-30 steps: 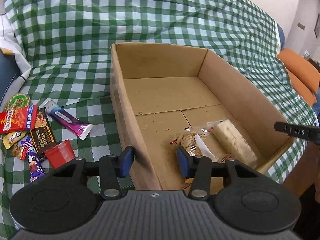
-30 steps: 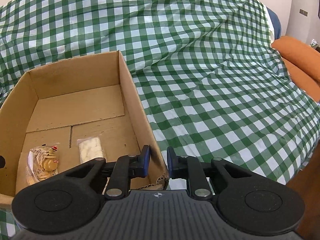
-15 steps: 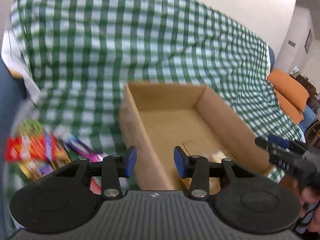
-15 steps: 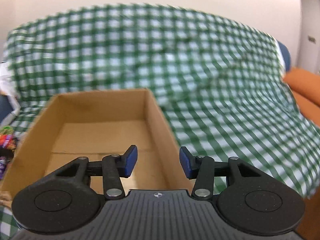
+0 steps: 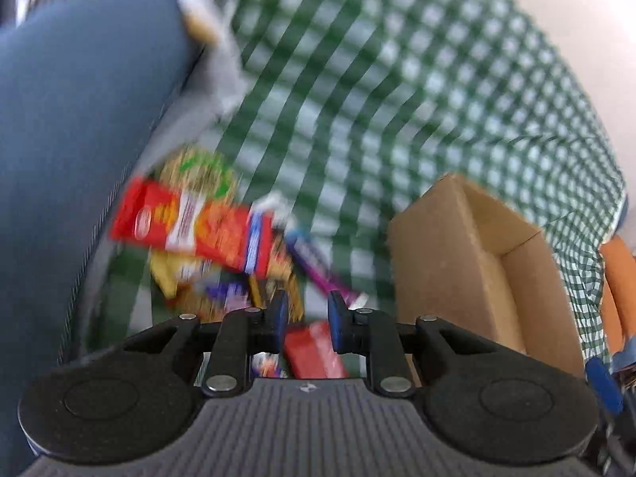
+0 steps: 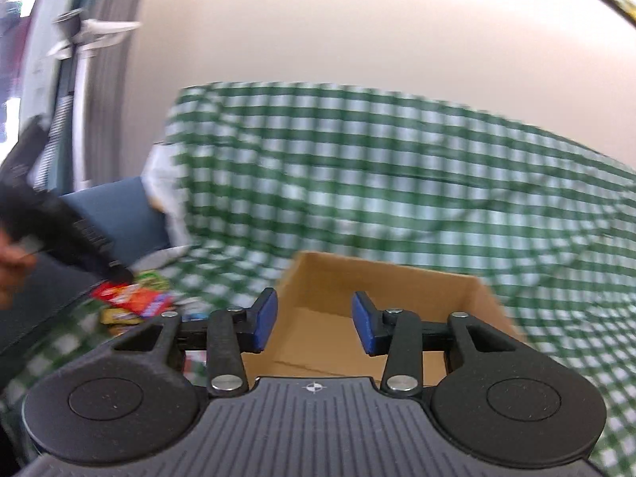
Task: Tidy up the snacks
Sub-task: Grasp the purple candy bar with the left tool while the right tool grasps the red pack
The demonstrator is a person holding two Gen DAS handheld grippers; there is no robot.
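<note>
Hovering above a blurred heap of snack packets [image 5: 222,246], left hand-held gripper [image 5: 304,320], blue pads [image 5: 281,314] close together after just closing further, nothing pinched between them. Small gap left, so released rather than clenched. Just beyond its fingertips: a long red packet [image 5: 198,226] lying across the heap, a round green-and-yellow packet [image 5: 202,175] farther off, a yellow one [image 5: 167,270] beneath to the left, a purple wrapper [image 5: 318,266] slanting ahead to the right. Directly under the pads, a smaller red packet [image 5: 314,351], not touched as far as the blur allows. Right of this hand-held gripper, a cardboard box [image 5: 457,270], open at the top, standing on the green checked cloth [image 5: 397,79]. Left of it, a blue cushion [image 5: 79,119].

Pointing across the same box [image 6: 377,290], right hand-held gripper [image 6: 314,324], pads well apart and holding nothing, having narrowed slightly a moment ago. Box interior ahead between its fingers, contents not visible from here. Off to its left, the snack heap [image 6: 131,302] with the other hand-held gripper [image 6: 119,274] over it, a hand [image 6: 10,262] at the frame edge. Behind everything, checked cloth [image 6: 397,167] and a pale wall [image 6: 357,20].
</note>
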